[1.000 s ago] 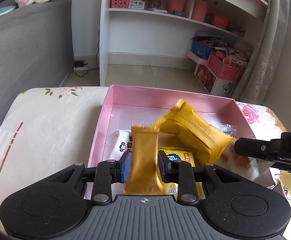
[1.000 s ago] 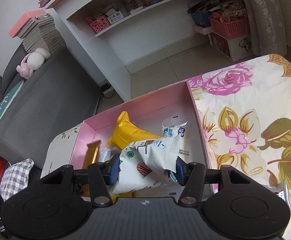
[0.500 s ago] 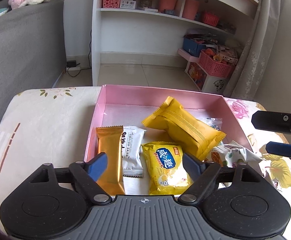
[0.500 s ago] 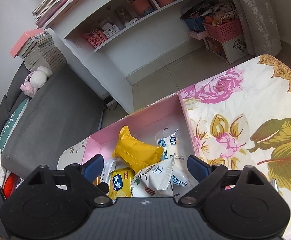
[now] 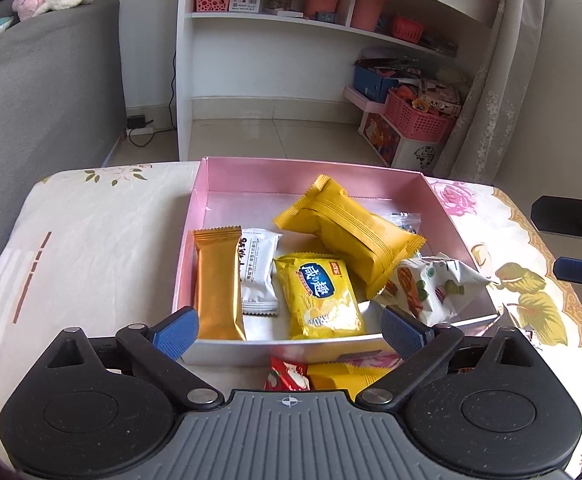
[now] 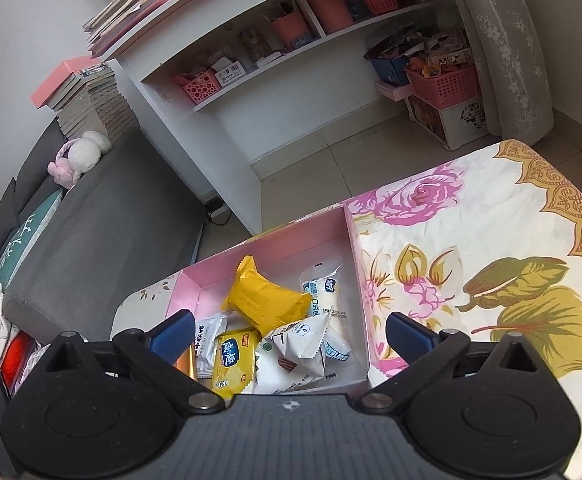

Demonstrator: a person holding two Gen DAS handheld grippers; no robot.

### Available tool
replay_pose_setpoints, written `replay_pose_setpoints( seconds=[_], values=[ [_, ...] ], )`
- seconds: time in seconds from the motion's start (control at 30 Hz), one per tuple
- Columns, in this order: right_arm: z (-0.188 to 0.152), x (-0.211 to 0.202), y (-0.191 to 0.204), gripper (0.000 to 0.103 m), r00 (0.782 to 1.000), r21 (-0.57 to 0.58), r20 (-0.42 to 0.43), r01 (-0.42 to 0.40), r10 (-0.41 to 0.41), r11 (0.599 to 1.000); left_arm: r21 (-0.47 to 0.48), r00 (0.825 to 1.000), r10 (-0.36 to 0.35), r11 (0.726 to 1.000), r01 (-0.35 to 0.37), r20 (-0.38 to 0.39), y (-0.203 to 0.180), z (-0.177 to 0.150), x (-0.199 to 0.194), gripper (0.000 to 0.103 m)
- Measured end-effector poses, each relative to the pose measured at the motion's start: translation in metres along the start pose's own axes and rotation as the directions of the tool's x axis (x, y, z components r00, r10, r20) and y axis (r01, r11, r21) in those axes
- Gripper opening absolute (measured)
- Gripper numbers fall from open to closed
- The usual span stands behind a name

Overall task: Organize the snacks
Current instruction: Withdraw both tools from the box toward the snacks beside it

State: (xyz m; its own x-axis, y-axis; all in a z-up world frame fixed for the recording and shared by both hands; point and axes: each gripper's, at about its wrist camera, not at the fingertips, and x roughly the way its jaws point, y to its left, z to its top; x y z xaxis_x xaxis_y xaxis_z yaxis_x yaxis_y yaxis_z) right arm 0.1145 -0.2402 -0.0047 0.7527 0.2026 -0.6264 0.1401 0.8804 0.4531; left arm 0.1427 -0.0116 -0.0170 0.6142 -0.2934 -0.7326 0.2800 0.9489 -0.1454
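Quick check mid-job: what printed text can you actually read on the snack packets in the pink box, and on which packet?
"咸の趣": blue oval on the yellow packet.
"ARD": lower end of that packet, right wrist view.
White packet: black characters, too small to read.
White-and-blue packet: blurred.
Shelf labels: unreadable.

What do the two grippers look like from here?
Both match: the left gripper and right gripper have black linkage arms with silver pivot pins, blue ribbed pads, two round black housings and a ribbed grey base with a crosshair mark. No cables or sleeves visible.
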Motion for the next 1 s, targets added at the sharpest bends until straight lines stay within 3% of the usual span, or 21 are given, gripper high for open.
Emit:
replay_pose_setpoints(
  seconds=[0.43,1.0],
  values=[
    [-0.016,-0.025,-0.001,0.097,0.999,-0.047,-0.023,0.033,-0.034,0.998,0.075,0.999,-0.026,0.997,0.025,0.022,-0.01,-0.022,-0.033,0.099],
    [-0.04,-0.051,-0.007,0.097,0.997,-0.133,-0.022,0.07,-0.074,0.989,0.088,0.997,-0.078,0.993,0.076,0.016,-0.003,-0.052,-0.059,0.099]
  ],
)
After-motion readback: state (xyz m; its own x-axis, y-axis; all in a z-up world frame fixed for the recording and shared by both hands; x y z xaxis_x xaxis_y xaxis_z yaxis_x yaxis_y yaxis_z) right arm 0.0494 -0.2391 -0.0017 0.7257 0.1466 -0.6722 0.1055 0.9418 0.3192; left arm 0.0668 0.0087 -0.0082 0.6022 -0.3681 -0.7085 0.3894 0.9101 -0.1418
